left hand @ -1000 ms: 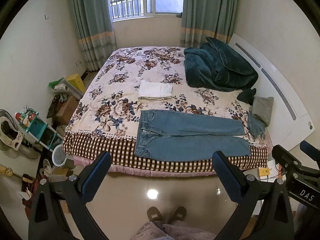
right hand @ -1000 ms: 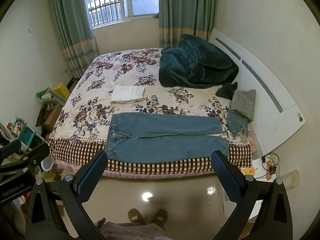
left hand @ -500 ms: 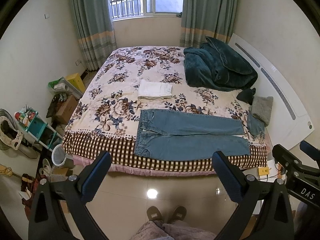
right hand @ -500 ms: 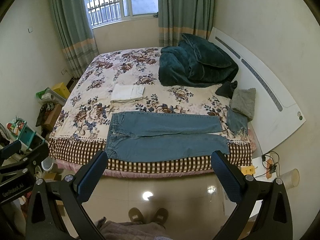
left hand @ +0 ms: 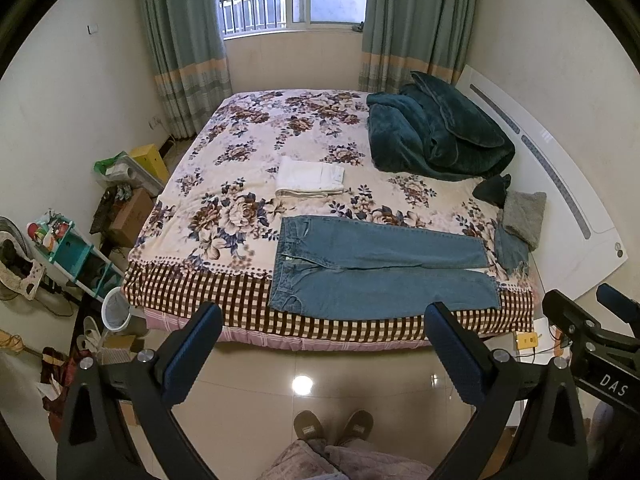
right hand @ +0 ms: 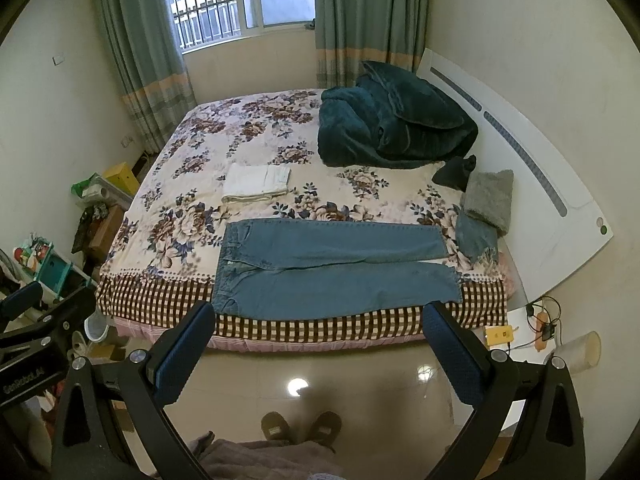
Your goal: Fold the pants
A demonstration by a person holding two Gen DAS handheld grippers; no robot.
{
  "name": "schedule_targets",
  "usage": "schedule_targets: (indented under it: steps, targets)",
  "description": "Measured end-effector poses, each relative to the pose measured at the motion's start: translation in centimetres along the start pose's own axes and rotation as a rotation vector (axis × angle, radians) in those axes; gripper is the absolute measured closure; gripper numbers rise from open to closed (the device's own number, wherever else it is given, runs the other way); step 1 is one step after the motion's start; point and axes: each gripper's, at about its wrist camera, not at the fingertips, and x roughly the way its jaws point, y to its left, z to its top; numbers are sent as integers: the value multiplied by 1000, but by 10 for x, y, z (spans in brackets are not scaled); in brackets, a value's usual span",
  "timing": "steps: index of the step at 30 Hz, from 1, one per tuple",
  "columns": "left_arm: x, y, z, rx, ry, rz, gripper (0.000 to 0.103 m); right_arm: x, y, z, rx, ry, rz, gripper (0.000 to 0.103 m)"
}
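Blue jeans lie spread flat along the near edge of the floral bed, waist at the left, both legs running right. They also show in the right wrist view. My left gripper is open and empty, held over the floor well short of the bed. My right gripper is open and empty too, likewise back from the bed. The right gripper's body shows at the right edge of the left wrist view.
A folded white garment lies behind the jeans. A dark green blanket, grey cushion and white headboard are at the right. Boxes and a shelf crowd the left floor. My slippered feet stand on glossy tiles.
Both views have shifted very slightly; the bed and jeans sit a touch lower in frame. The jeans have not moved and both grippers stay open.
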Motion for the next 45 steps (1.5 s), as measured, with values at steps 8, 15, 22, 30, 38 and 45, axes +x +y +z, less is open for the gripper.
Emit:
schedule_targets:
  steps: [8,15,22,30,38,45]
  targets:
    - [37,25,15,-8,-12,43,0,41,7,4,81,16,-68,0]
    - [115,44,51,-24,-2,119,0,133,-6,32,127,50,-191,0]
    - [233,38,100,-68,127,191,0,292,-58,94,196,192,-204,0]
    - [429,27,156,-256,407,272,0,555,-174,171,392,410,-135,0]
    - [635,37,153,-547,680,292,0,767,-277,196,562,539,-213,0]
    - [790,48,151,-698,777,340,0,897,-351,163,726,630,-300,0]
